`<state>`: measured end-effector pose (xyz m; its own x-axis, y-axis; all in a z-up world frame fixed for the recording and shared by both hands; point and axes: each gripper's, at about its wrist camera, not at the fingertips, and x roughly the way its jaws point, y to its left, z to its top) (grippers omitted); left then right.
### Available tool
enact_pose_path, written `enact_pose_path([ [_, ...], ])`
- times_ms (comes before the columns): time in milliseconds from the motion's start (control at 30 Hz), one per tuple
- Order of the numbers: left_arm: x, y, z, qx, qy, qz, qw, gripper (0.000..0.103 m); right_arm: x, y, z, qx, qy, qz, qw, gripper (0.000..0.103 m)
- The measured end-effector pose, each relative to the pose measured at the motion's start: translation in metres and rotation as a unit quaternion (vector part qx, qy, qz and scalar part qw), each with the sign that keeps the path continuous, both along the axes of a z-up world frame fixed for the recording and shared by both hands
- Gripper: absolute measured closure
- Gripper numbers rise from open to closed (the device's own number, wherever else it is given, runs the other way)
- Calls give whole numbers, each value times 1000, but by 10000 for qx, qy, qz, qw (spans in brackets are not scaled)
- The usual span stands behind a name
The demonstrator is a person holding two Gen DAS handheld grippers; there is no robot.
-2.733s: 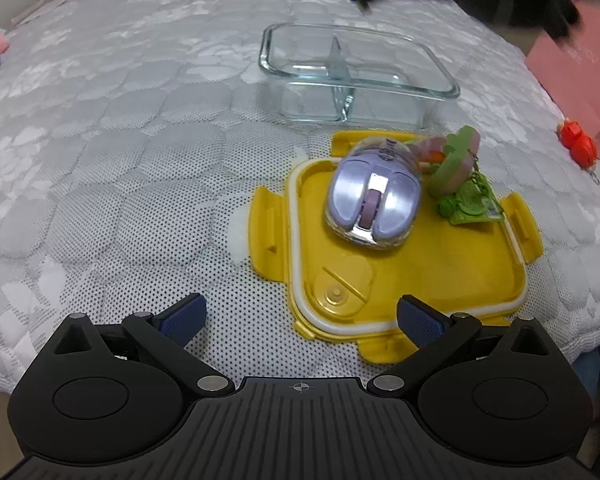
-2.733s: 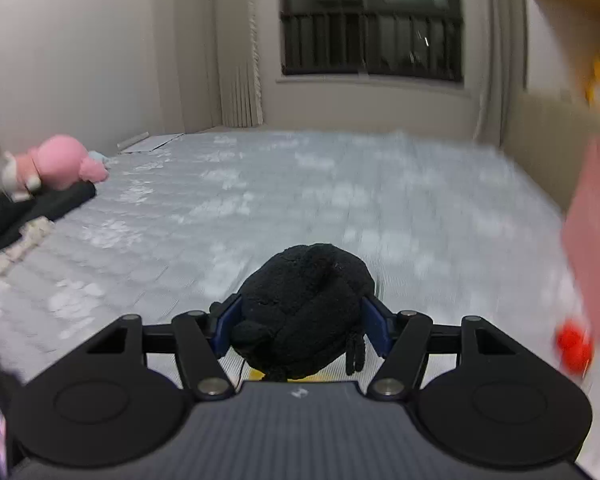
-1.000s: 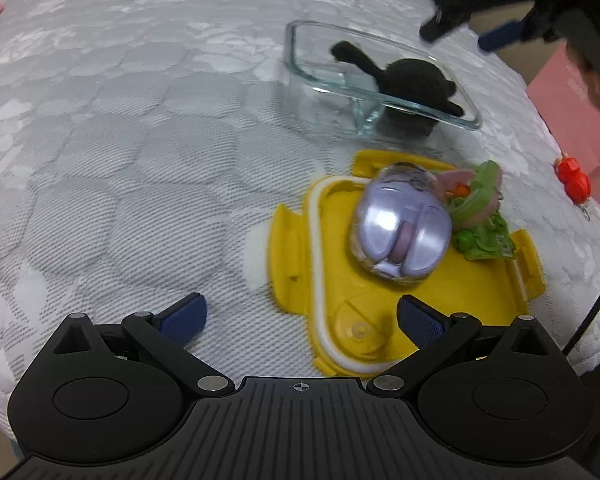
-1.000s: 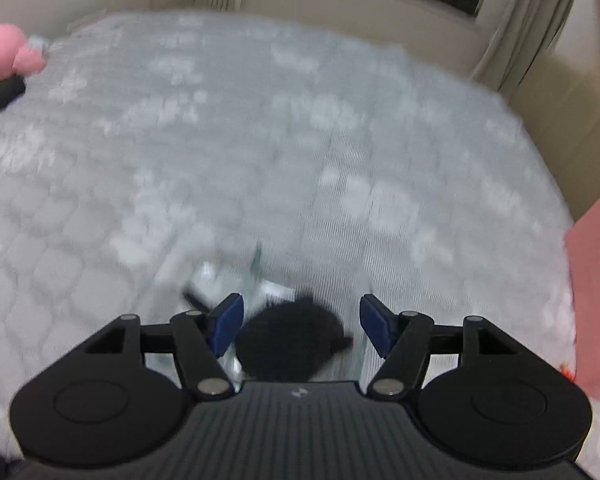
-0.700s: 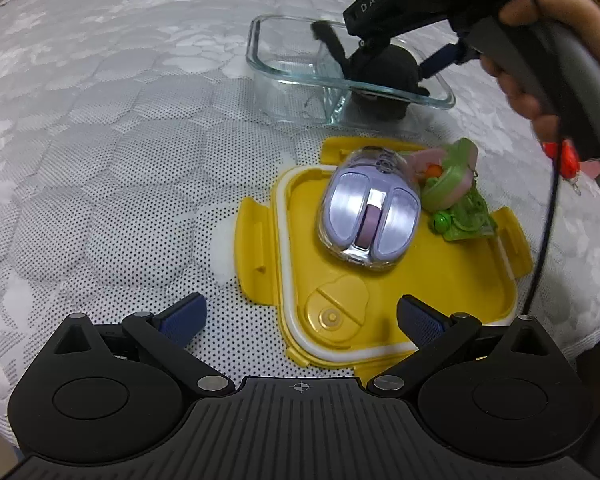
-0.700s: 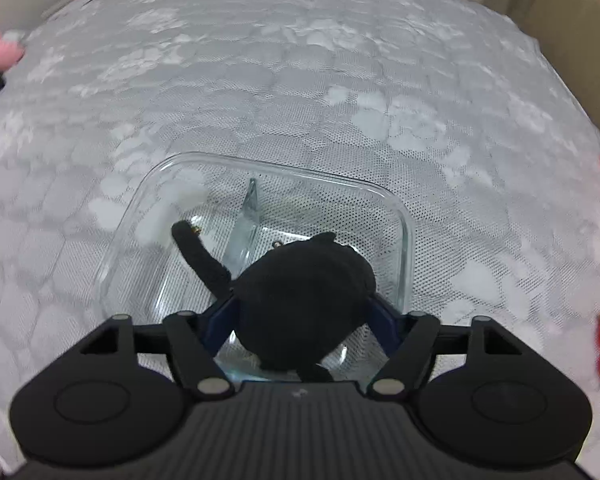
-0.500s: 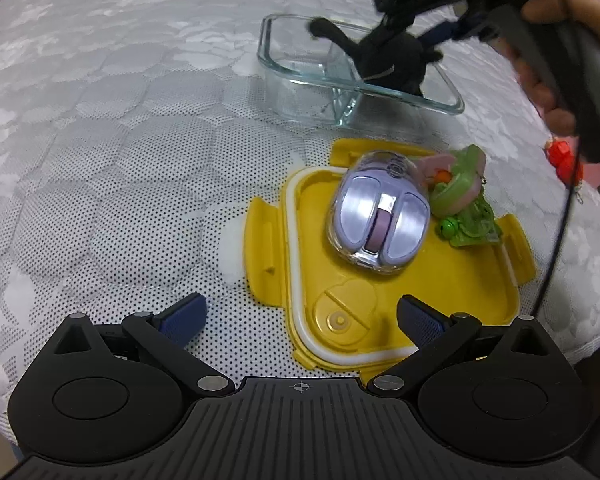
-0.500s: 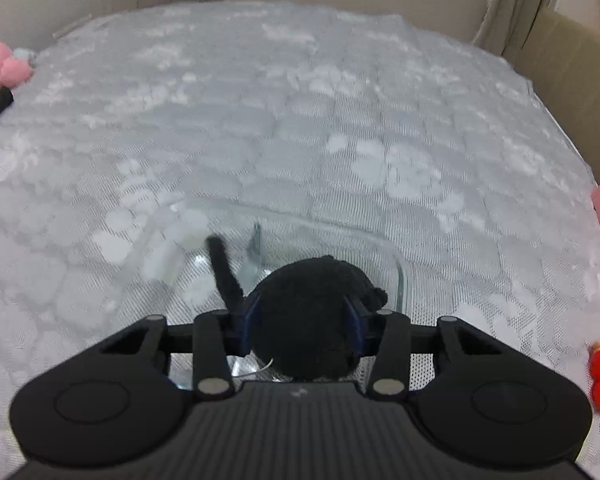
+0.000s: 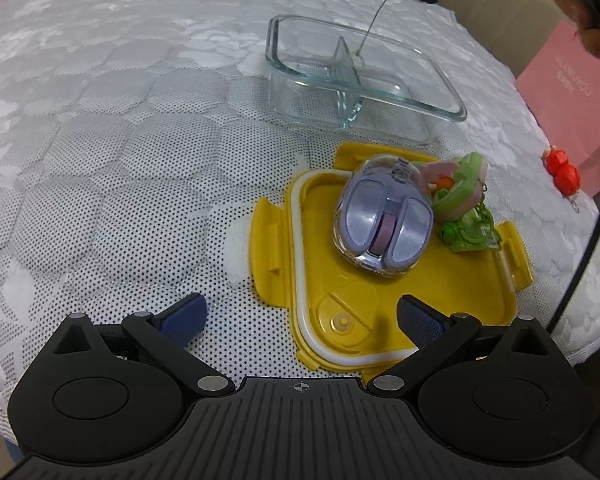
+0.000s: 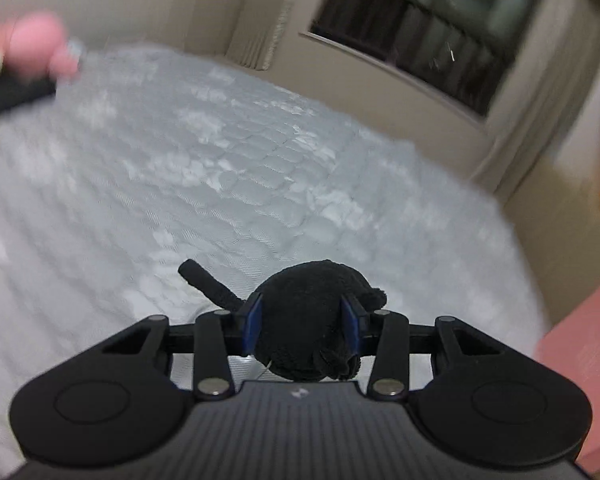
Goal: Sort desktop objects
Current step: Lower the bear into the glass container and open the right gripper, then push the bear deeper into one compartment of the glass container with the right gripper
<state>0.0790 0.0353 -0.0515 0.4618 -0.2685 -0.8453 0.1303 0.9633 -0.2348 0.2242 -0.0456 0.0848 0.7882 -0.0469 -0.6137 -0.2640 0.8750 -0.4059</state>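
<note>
Fingers of the right gripper (image 10: 302, 322) are pressed in against both sides of a black plush toy (image 10: 312, 320), which they carry in the air above the quilted white bed (image 10: 220, 184); a thin limb of the toy sticks out up and to the left. That view is blurred, with a pink soft toy (image 10: 36, 46) at the far left edge and a dark window (image 10: 428, 36) behind.

The left gripper (image 9: 300, 316) has its blue fingers (image 9: 182, 316) spread wide with nothing between them, low over the bed near the front edge of a yellow lid (image 9: 400, 288). On the lid lies a translucent purple computer mouse (image 9: 382, 224), and touching its right side is a green and pink keychain charm (image 9: 462, 204) that reaches the lid's right edge. Just beyond the lid stands a clear glass container (image 9: 364, 76) with a divider across the middle; both compartments hold no objects. A thin string (image 9: 376, 16) hangs down from the top of the view to the divider. A small red charm (image 9: 562, 172) lies on the bed to the right, beside a pink bag (image 9: 580, 100)
</note>
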Motion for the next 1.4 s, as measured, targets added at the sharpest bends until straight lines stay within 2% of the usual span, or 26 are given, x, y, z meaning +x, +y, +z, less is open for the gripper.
enact_pose_path([
  [167, -2, 5, 0, 5, -22, 19, 10000, 0, 4, 39, -37, -987, 289, 136, 9946, 58],
  [333, 0, 13, -1, -153, 0, 112, 9998, 0, 0, 54, -57, -2227, 72, 316, 9743, 58],
  [433, 1, 14, 0, -206, -6, 107, 9997, 0, 3, 57, -69, -2673, 316, 467, 9620, 58],
  [500, 1, 15, 0, -222, -11, 105, 9997, 0, 7, 63, -77, -2640, 602, 588, 9608, 58],
  [567, 1, 16, -1, -240, -9, 119, 9996, 0, 13, 69, -83, -2299, 913, 644, 9668, 57],
  [633, 1, 18, -1, -258, -7, 132, 9996, 0, 19, 71, -88, -2011, 1046, 563, 9723, 54],
  [700, 1, 20, -1, -276, -4, 146, 9995, 0, 21, 72, -88, -1998, 895, 540, 9743, 49],
  [767, 0, 22, -1, -294, -2, 160, 9994, 0, 22, 65, -73, -1700, 831, 533, 9805, 39],
  [800, 0, 23, -1, -303, -1, 167, 9994, 0, 21, 59, -62, -1441, 811, 516, 9849, 29],
  [867, 2, 22, -1, -294, -3, 176, 9994, 0, 23, 35, -37, -669, 789, 458, 9936, 27],
  [900, 2, 21, -1, -284, -3, 175, 9994, 0, 24, 21, -28, -299, 797, 330, 9958, 29],
  [967, 3, 19, -2, -258, -5, 163, 9995, 0, 28, -8, -13, 406, 865, 25, 9954, 39],
  [1033, 3, 17, -2, -231, -3, 155, 9996, 0, 33, -34, -13, 977, 1060, -278, 9892, 64],
  [1133, 3, 15, -1, -206, -3, 154, 9997, 0, 45, -62, -33, 1585, 1429, -698, 9745, 87],
  [1200, 2, 14, -2, -161, 2, 154, 9998, 0, 53, -74, -45, 2032, 1252, -949, 9664, 89],
  [1267, 2, 12, -2, -101, 3, 137, 9999, 0, 59, -76, -52, 2279, 980, -975, 9638, 89],
  [1367, 2, 12, -3, -58, 13, 106, 9999, 0, 68, -66, -63, 2465, 1219, -738, 9586, 89],
  [1400, 2, 12, -3, -65, 20, 114, 9999, 0, 69, -63, -66, 2484, 1355, -699, 9566, 95],
])
